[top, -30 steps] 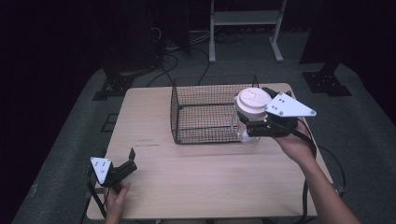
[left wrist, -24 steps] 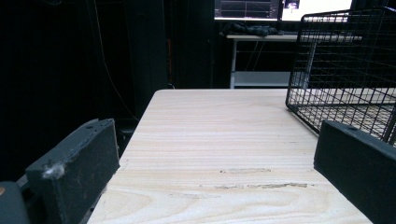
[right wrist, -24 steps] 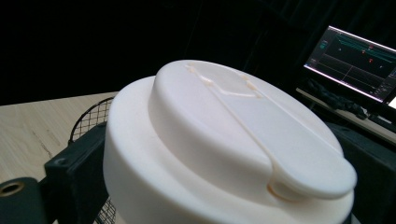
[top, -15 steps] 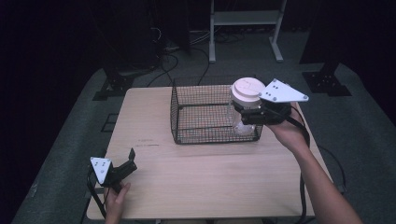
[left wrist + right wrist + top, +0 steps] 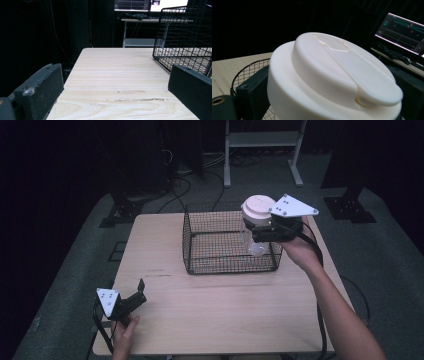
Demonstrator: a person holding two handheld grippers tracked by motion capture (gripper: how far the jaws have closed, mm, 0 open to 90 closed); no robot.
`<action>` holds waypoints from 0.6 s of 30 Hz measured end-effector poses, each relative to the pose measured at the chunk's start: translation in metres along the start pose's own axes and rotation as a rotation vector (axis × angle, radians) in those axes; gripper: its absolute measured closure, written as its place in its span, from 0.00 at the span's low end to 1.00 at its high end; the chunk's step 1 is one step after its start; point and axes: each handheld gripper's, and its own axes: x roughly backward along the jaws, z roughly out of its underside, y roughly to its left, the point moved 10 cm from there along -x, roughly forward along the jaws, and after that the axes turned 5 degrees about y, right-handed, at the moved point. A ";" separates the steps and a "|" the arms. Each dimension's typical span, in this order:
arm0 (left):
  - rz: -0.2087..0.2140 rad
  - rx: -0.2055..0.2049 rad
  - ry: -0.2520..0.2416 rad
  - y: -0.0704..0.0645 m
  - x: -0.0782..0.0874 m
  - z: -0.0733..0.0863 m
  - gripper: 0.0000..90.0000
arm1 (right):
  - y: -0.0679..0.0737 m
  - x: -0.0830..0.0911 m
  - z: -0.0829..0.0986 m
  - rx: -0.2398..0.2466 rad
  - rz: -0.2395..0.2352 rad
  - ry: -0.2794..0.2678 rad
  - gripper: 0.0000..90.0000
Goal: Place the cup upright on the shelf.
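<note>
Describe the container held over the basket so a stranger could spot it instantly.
Find the black wire basket on the pale wooden table. At its right end, the right gripper holds a clear jar with a round cream-white lid. That lid is the sole pale rounded thing here.

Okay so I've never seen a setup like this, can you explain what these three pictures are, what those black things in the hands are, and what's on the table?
No robot here: a person holds a two-jaw tool in each hand. The high view looks down on a wooden table. The other two pictures come from cameras riding on each tool.

On the table stands a black wire basket. The right gripper holds a clear cup with a white lid at the basket's right end, lid above the rim. In the right gripper view that lid sits between the jaws.

The left gripper rests near the table's front left corner, jaws open and empty.
</note>
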 end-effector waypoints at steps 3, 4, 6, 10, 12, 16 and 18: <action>-0.002 -0.002 0.003 0.000 0.000 0.000 0.00 | -0.002 -0.003 0.000 -0.005 0.002 -0.002 0.04; -0.003 -0.002 0.003 0.000 0.000 0.000 0.00 | -0.003 -0.006 -0.001 -0.008 0.000 -0.005 0.04; -0.002 0.000 0.001 0.000 0.000 0.000 0.00 | -0.004 -0.008 0.000 -0.014 -0.002 -0.008 0.04; -0.002 0.000 0.001 0.000 0.000 0.000 0.00 | -0.006 -0.016 0.001 -0.010 0.005 -0.002 0.04; -0.003 0.000 0.002 0.000 0.000 0.000 0.00 | -0.008 -0.019 0.001 -0.013 0.011 -0.003 0.04; -0.003 0.002 0.001 0.000 0.000 0.000 0.00 | -0.007 -0.024 -0.001 -0.011 0.011 -0.004 0.04; -0.002 0.001 0.001 0.000 0.000 0.000 0.00 | -0.007 -0.030 -0.002 -0.004 0.015 -0.004 0.04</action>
